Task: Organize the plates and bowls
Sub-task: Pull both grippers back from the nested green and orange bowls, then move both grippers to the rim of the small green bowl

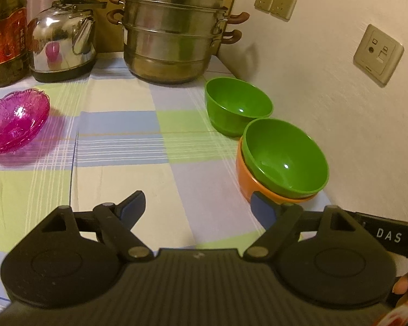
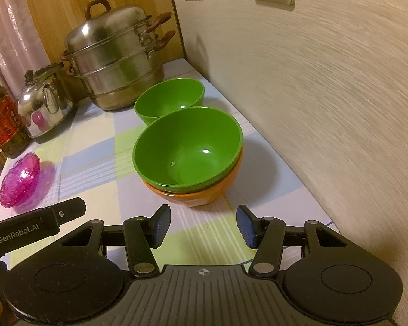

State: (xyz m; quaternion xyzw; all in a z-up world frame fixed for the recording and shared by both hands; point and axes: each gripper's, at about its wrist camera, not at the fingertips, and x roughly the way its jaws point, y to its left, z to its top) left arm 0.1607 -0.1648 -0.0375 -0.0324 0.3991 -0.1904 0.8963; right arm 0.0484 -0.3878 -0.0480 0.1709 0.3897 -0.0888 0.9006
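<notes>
1. The left gripper [image 1: 197,207] is spread wide and holds nothing; its right pad is seen just beside the orange bowl [image 1: 247,182], contact unclear.
2. The right gripper [image 2: 204,224] is held partly spread and empty, with the stack at 12 o'clock.
3. A green bowl [image 2: 187,146] is nested in the orange bowl; a second green bowl [image 2: 170,99] stands just behind, at 12 o'clock.
4. Stacking is judged half done; the loose green bowl is probably to be gripped by its rim next.
5. A pink glass bowl [image 1: 15,119] lies apart on the table [image 1: 117,141], at 10 o'clock.
</notes>
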